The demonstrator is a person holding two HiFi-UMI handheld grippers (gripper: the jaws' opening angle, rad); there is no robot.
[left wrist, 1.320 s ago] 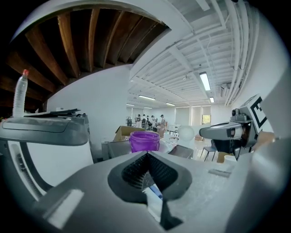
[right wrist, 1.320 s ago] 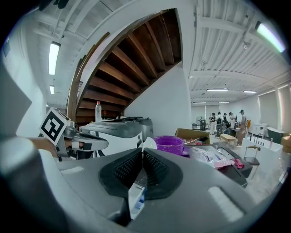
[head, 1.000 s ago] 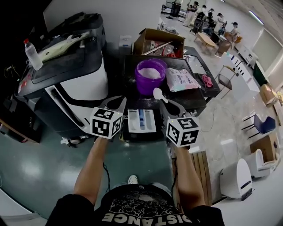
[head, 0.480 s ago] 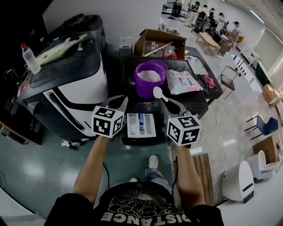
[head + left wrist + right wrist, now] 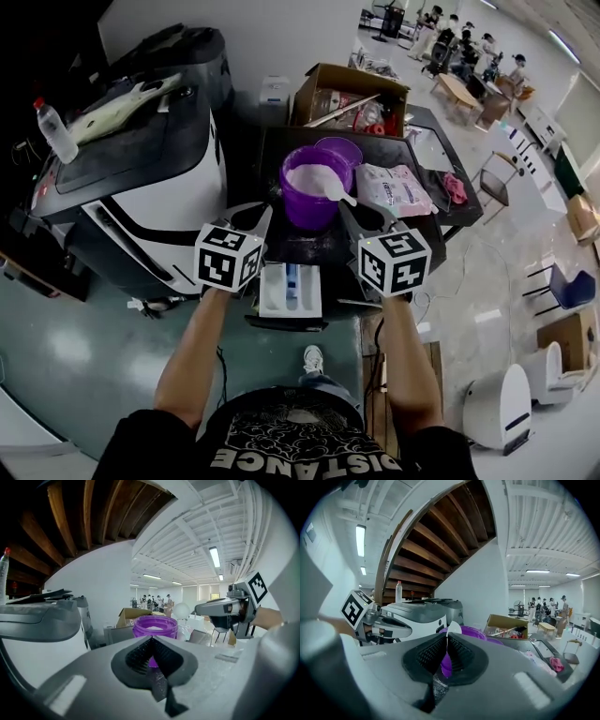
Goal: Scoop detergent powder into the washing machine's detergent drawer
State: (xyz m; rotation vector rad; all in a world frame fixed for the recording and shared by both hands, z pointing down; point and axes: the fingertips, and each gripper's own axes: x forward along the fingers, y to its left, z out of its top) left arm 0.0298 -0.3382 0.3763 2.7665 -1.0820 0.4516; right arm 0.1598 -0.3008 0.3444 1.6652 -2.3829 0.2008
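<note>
A purple tub of white detergent powder stands on the black machine top, just beyond the open white detergent drawer. My right gripper is shut on the handle of a white spoon, whose bowl hangs over the tub's right side. In the right gripper view the spoon sticks up between the closed jaws, in front of the tub. To the left of the tub, my left gripper is shut and holds nothing. The left gripper view shows the tub straight ahead and the spoon to its right.
A white and black washing machine stands at the left with a plastic bottle on it. A detergent bag lies right of the tub, and a cardboard box sits behind it. People stand around tables far back.
The right gripper moved forward and left, carrying the spoon from beside the tub to over its powder. The left gripper barely moved.
</note>
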